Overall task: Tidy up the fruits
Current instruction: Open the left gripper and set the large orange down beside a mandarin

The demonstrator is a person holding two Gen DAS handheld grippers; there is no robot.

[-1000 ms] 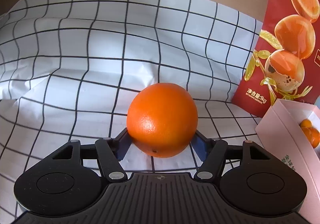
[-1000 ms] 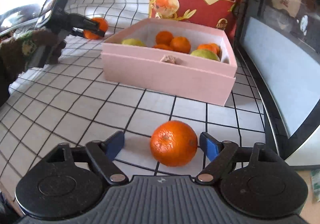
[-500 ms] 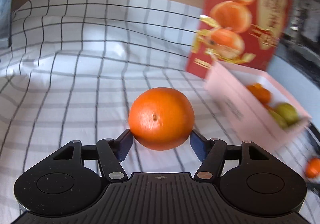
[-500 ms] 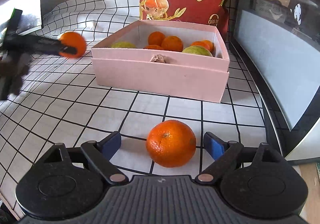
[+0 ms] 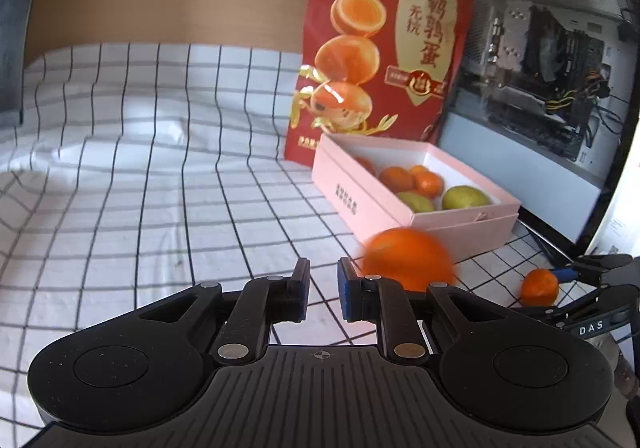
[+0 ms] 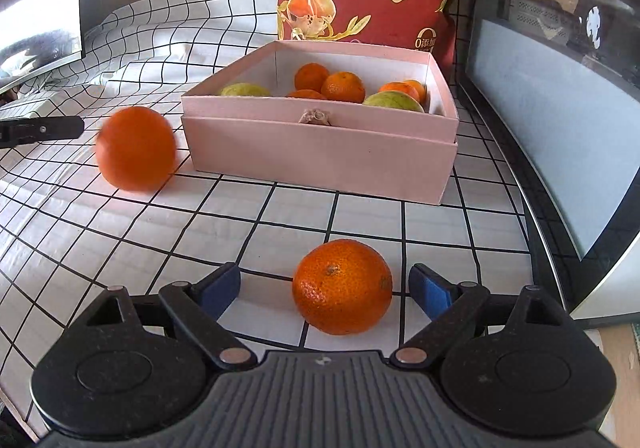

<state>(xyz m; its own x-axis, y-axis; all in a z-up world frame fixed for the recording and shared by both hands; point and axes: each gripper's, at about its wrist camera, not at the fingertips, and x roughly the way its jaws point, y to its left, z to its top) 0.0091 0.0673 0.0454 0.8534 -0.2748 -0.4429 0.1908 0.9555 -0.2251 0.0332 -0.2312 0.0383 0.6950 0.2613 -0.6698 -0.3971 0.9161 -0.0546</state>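
1. Left wrist view: I saw my left gripper with its fingers nearly pressed together, pinching nothing. A blurred orange sat just right of them, near the pink box on the counter.
2. Right wrist view: my right gripper had fingers spread either side of a mandarin, not touching it. The orange lay left of the box, which held fruit.

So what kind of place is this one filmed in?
Probably a home desk or table, not a kitchen: a checked cloth covers it, an open PC case stands at one side, and a snack bag leans behind the pink fruit box.
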